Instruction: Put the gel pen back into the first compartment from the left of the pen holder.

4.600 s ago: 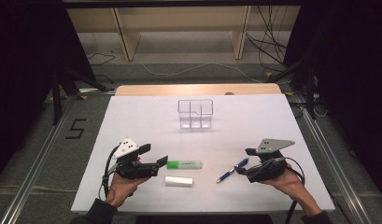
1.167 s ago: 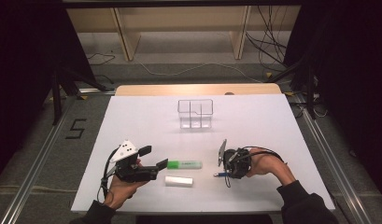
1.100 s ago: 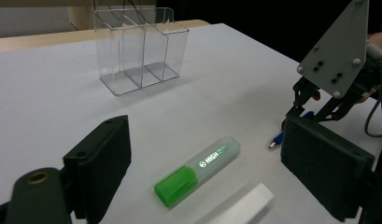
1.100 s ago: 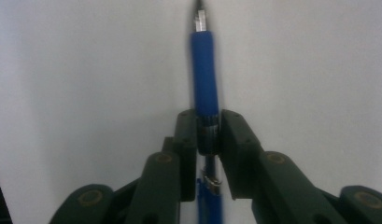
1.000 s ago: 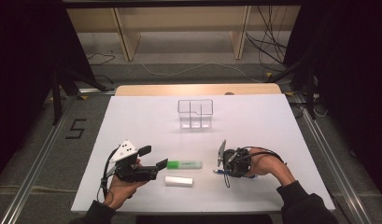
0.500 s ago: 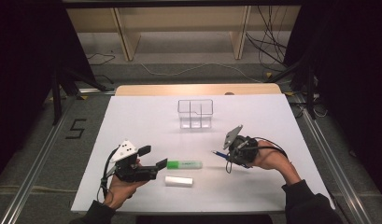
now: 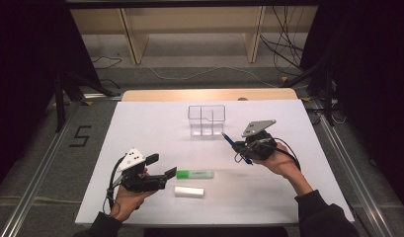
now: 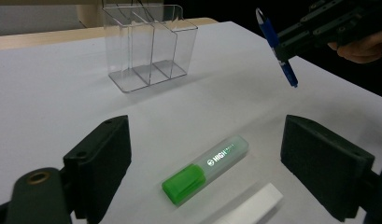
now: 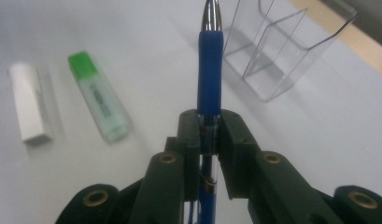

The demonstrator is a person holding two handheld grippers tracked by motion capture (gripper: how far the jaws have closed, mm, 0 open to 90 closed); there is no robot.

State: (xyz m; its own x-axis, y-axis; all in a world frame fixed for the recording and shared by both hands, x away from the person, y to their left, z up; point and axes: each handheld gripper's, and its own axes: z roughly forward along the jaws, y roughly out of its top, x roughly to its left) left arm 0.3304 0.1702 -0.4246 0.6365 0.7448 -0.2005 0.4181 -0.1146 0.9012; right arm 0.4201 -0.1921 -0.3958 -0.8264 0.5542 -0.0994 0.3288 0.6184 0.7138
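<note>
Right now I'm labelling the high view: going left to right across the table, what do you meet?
Left tool → white eraser → clear organiser → blue pen → right tool

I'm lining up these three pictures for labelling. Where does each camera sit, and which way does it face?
High view: above the person's side, looking forward and down on the table; both forearms show, with left gripper and right gripper.
Left gripper view: rides the left gripper, looking across the highlighter to the clear organizer; its open fingers show.
Right gripper view: looks along fingers shut on the blue pen.
Shared: all three show highlighter, white eraser and organizer.
</note>
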